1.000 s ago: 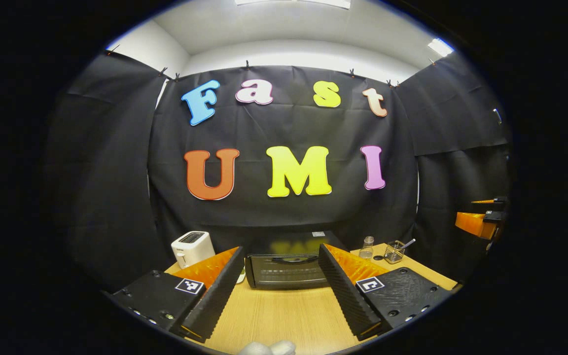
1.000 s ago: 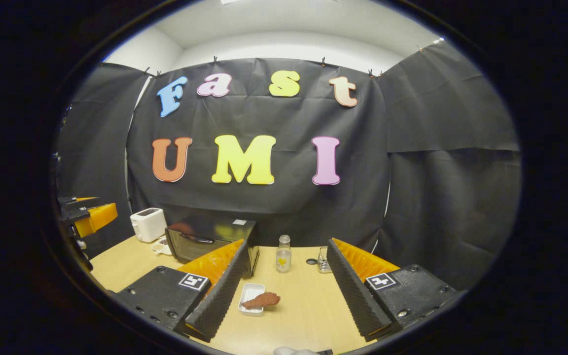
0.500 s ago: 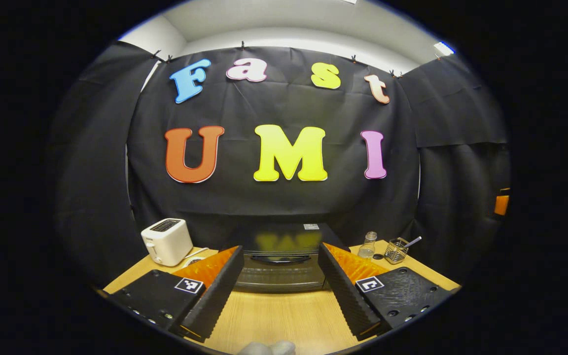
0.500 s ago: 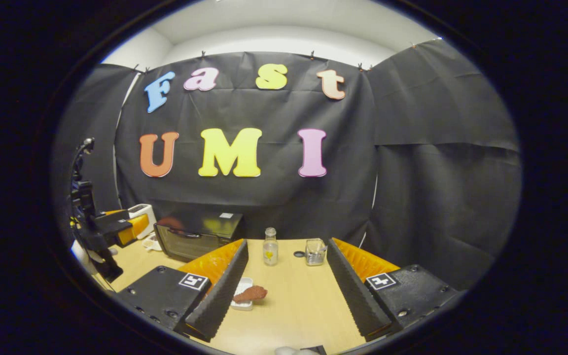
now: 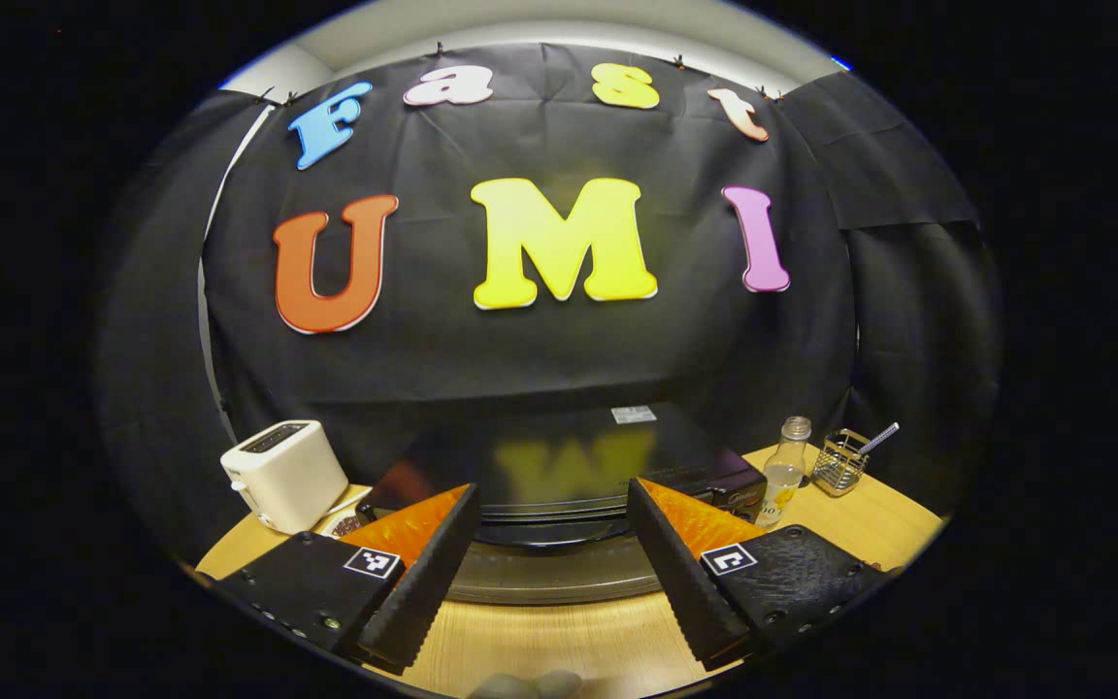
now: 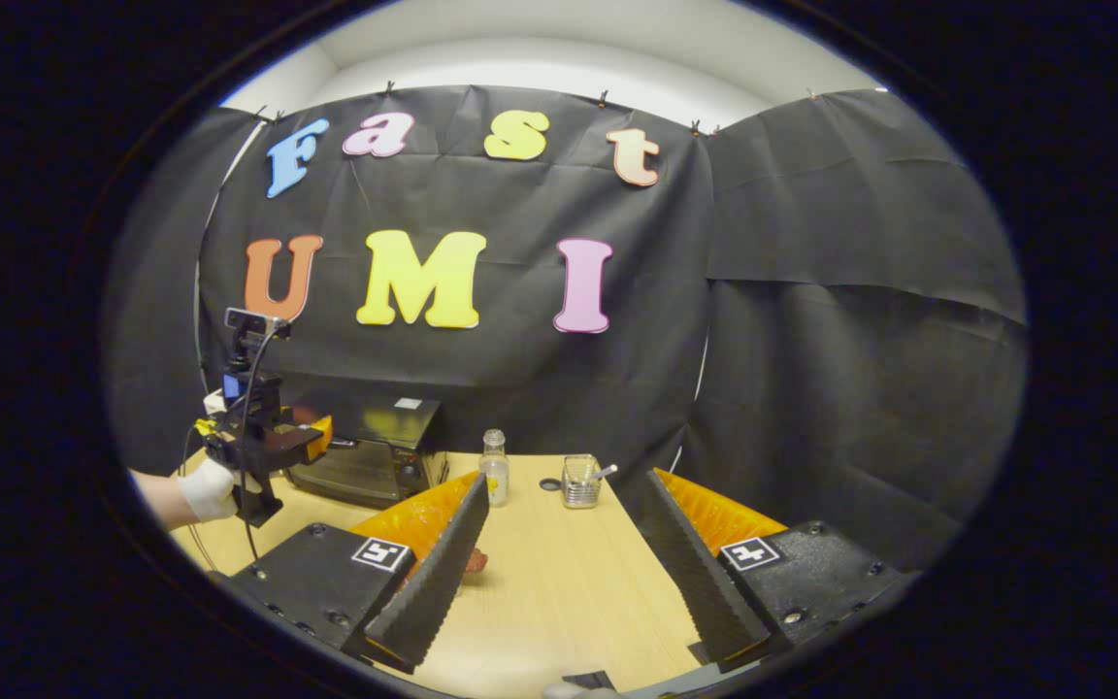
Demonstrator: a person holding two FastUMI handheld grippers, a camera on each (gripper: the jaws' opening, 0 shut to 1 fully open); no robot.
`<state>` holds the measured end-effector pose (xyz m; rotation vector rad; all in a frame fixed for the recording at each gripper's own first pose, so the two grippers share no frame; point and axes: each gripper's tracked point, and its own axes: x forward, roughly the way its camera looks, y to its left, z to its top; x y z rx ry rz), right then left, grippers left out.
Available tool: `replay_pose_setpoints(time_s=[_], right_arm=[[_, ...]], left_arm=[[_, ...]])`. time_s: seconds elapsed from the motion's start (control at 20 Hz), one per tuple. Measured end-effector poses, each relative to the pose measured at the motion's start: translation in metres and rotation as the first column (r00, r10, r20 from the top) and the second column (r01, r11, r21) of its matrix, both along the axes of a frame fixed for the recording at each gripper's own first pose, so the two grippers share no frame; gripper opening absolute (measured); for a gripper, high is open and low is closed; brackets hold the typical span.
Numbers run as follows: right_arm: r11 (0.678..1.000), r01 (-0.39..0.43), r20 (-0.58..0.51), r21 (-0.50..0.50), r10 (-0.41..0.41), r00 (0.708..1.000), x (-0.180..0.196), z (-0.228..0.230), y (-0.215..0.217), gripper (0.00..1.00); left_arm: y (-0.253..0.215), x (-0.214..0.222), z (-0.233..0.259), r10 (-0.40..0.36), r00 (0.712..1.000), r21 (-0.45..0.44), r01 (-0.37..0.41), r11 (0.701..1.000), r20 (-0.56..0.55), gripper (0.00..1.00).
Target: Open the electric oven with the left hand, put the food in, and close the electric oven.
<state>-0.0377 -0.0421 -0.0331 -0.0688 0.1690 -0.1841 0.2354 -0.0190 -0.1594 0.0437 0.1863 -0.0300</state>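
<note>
Oven [image 5: 559, 544]: on table, directly ahead of left gripper [image 5: 549, 544], door closed | left gripper: fingers spread wide, holding nothing | right gripper [image 6: 559, 544]: spread wide, empty | handling: door judged rigid, hinged; grip bar handle [image 5: 549, 532] along top edge | label [image 5: 634, 415] on top: unreadable

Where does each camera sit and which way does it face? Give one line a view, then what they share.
Left gripper view: rides the left tool, close in front of the oven, toaster to its left; own open fingers show.
Right gripper view: rides the right tool over the table, facing the wall; own open fingers show, plus the left tool and a gloved hand at the oven.
Shared: oven, bottle, wire basket.
</note>
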Motion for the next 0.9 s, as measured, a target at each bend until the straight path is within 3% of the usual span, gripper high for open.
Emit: replay_pose_setpoints(time_s=[0.25,0.55,0.65,0.7,0.8,0.9], right_arm=[[1.000,-0.003,-0.017,0.009,0.003,1.000,-0.001,-0.002,0.002,1.00],[0.999,-0.043,-0.015,0.031,0.044,0.999,0.000,-0.003,0.016,0.98],[0.998,-0.053,-0.015,0.036,0.054,0.998,0.000,-0.004,0.018,0.98],[0.998,-0.057,-0.014,0.039,0.058,0.998,-0.001,-0.004,0.018,0.98],[0.997,-0.067,-0.005,0.038,0.067,0.998,-0.002,-0.001,0.020,0.98],[0.997,-0.067,0.001,0.027,0.067,0.998,-0.002,0.000,0.017,1.00]], left_arm=[[0.001,0.021,-0.025,0.026,0.999,-0.002,-0.026,1.000,-0.045,0.96],[0.006,0.004,-0.027,0.041,0.996,-0.013,-0.043,0.999,-0.082,0.97],[0.001,-0.007,-0.064,0.016,0.978,-0.046,-0.026,0.999,-0.206,1.00],[-0.002,-0.018,-0.081,0.002,0.966,-0.070,-0.021,0.997,-0.260,0.96],[0.000,-0.021,-0.078,-0.006,0.975,-0.139,-0.026,0.990,-0.223,0.98],[0.009,-0.024,-0.062,0.022,0.985,-0.097,-0.039,0.995,-0.169,0.96]])
